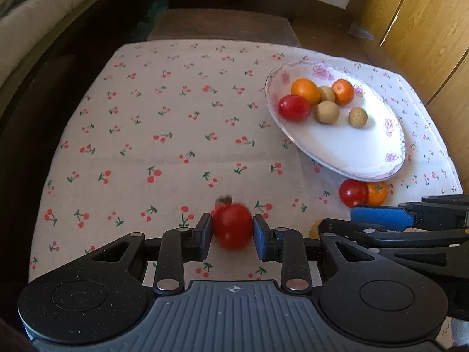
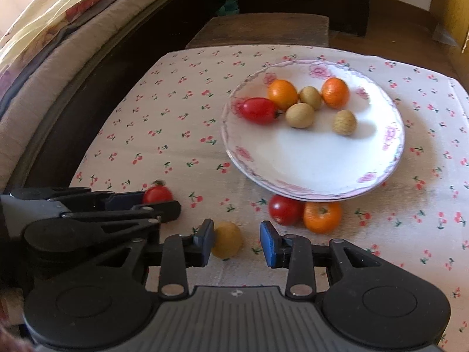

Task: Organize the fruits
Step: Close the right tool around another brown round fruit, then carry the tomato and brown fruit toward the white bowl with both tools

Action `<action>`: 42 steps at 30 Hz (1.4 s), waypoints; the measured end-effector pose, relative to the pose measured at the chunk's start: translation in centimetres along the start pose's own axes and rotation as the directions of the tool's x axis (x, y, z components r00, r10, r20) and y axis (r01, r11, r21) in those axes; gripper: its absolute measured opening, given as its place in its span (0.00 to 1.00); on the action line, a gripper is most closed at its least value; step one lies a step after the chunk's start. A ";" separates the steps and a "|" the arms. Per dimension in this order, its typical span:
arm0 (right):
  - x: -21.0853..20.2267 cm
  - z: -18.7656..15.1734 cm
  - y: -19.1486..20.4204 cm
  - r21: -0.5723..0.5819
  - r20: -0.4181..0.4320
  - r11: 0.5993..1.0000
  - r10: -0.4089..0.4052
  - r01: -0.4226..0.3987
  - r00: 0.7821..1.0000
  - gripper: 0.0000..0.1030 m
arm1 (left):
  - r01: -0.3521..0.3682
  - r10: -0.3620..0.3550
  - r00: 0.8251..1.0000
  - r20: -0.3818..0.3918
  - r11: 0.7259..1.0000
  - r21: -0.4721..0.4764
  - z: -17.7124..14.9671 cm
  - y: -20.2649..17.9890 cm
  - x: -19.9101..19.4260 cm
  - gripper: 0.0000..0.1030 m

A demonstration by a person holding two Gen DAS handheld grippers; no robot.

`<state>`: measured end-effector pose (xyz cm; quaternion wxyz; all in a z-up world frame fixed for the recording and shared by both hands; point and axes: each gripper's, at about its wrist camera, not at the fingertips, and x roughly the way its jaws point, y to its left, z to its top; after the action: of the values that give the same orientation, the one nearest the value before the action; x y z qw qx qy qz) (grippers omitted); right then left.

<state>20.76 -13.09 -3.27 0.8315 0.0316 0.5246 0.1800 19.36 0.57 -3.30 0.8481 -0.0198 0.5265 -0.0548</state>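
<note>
My left gripper point(image 1: 232, 231) is shut on a red tomato point(image 1: 232, 225), held just above the cloth; it also shows in the right wrist view point(image 2: 157, 194). My right gripper point(image 2: 238, 245) is open, with a yellow-brown fruit point(image 2: 227, 240) between its pads, touching the left one. A flowered white plate point(image 2: 316, 161) holds a red tomato point(image 2: 259, 111), two oranges point(image 2: 283, 94) and three brown fruits point(image 2: 300, 115). A loose tomato point(image 2: 285, 209) and an orange point(image 2: 322, 216) lie against the plate's near rim.
The cherry-print cloth point(image 1: 164, 135) covers the table. A bed with quilts point(image 2: 44, 58) runs along the left. A dark stool point(image 2: 261, 29) and a drawer unit stand beyond the far edge. Wooden doors point(image 1: 425, 29) are at the right.
</note>
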 end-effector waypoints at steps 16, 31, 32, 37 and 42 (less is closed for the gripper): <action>1.6 -0.4 1.7 -0.062 -0.032 0.998 0.015 -0.017 0.999 0.34 | 0.043 -0.042 0.999 0.011 0.995 -0.090 1.0 1.9 0.3 0.43; 0.2 -1.2 1.0 -0.099 -0.007 0.994 -0.044 0.043 0.999 0.28 | 0.033 -0.032 0.999 0.017 0.996 -0.084 1.6 1.2 0.9 0.42; -0.1 -1.3 0.7 -0.095 -0.004 0.994 -0.046 0.046 0.999 0.28 | 0.031 -0.030 0.999 0.017 0.996 -0.085 1.6 1.1 0.9 0.41; -1.6 -1.9 -0.7 -0.053 0.013 0.996 -0.065 0.066 0.998 0.28 | 0.024 -0.024 1.000 0.015 0.999 -0.027 1.4 -0.2 0.8 0.37; -2.9 -3.0 -2.0 -0.025 0.016 0.997 -0.079 0.079 0.997 0.28 | 0.042 -0.043 0.999 0.010 0.998 0.047 0.3 -1.8 0.3 0.36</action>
<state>17.55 -16.33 -2.58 0.8422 0.0015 0.5167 0.1537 19.63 -1.30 -3.32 0.8498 -0.0114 0.5200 -0.0849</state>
